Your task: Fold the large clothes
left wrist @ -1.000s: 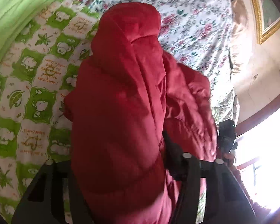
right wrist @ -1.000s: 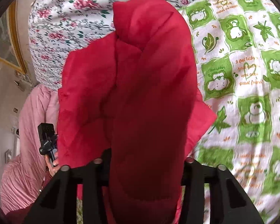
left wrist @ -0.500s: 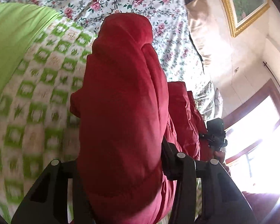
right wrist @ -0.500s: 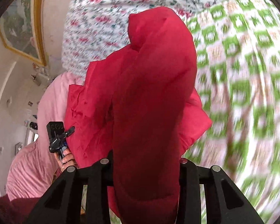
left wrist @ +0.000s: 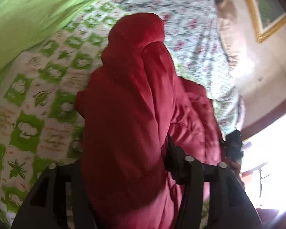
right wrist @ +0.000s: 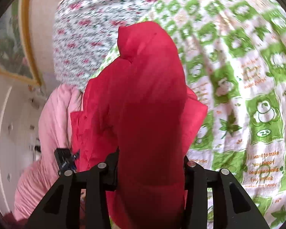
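A large red padded jacket [left wrist: 131,103] hangs in the air above the bed. My left gripper [left wrist: 124,164] is shut on a thick fold of it, which fills the space between the jaws and hides the fingertips. In the right wrist view the same red jacket [right wrist: 148,103] droops over my right gripper [right wrist: 150,164], which is shut on another bunch of it. The other gripper shows small at each view's edge, at the left in the right wrist view [right wrist: 65,160].
Below lies a green-and-white patterned quilt [left wrist: 28,114] [right wrist: 247,95]. A floral sheet [left wrist: 190,28] lies beyond it, and a plain green blanket [left wrist: 28,13] at the far left. A pink garment [right wrist: 53,126] is on the person. A bright window [left wrist: 267,152] is at right.
Both grippers have stayed shut on the jacket while swinging; the views have tilted back down toward the quilt, and the jacket hangs lower in the frames than half a second ago.
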`<state>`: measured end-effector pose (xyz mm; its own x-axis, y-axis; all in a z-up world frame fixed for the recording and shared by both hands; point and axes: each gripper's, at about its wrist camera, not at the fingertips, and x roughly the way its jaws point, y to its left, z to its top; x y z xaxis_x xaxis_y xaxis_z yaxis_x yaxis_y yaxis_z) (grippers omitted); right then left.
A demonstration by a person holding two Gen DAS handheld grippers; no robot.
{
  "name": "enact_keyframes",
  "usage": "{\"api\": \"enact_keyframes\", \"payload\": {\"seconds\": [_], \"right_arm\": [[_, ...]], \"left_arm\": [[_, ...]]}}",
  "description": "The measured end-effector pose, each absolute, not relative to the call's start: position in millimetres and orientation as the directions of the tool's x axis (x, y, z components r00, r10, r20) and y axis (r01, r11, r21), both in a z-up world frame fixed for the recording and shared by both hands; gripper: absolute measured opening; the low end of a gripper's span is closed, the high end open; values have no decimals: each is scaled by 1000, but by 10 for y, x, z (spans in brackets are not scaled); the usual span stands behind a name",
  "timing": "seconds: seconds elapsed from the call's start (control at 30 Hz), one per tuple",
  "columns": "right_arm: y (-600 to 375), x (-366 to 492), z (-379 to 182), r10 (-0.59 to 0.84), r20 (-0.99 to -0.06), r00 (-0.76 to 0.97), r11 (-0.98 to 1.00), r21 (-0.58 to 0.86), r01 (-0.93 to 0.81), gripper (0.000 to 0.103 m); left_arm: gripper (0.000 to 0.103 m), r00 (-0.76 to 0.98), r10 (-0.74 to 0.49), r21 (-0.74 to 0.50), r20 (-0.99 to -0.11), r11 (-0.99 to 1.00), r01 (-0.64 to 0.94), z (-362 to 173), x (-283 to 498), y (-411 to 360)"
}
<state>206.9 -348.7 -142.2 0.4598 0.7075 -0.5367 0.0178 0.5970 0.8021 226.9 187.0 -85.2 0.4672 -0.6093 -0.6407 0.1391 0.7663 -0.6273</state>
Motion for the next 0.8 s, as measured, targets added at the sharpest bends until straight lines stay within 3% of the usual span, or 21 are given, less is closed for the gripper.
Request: {"api": "enact_keyframes", "payload": {"seconds": [0.17, 0.27, 0.4, 0.57, 0.8], "right_arm": [[-3538, 2136, -1553, 675, -565, 474, 610, 789, 72, 54], [-3549, 2127, -1551, 661, -577, 480, 622, 779, 80, 57], [-3513, 2073, -1503, 613, -621, 488, 668, 738, 101, 70], [-3512, 2015, -1400, 532, -677, 509, 726, 674, 136, 83], [-3405, 1953, -1197, 404, -736, 543, 810, 564, 161, 84]], "left_arm": [[72, 495, -503, -526, -709, 844, 104, -939, 2274, 1765], [75, 502, -475, -495, -723, 863, 105, -931, 2283, 1745], [79, 508, -446, -459, -737, 882, 108, -845, 2213, 1760], [83, 558, -346, -326, -754, 935, 139, -591, 2098, 1756], [83, 651, -220, -245, -726, 968, 54, -267, 1946, 1977]]}}
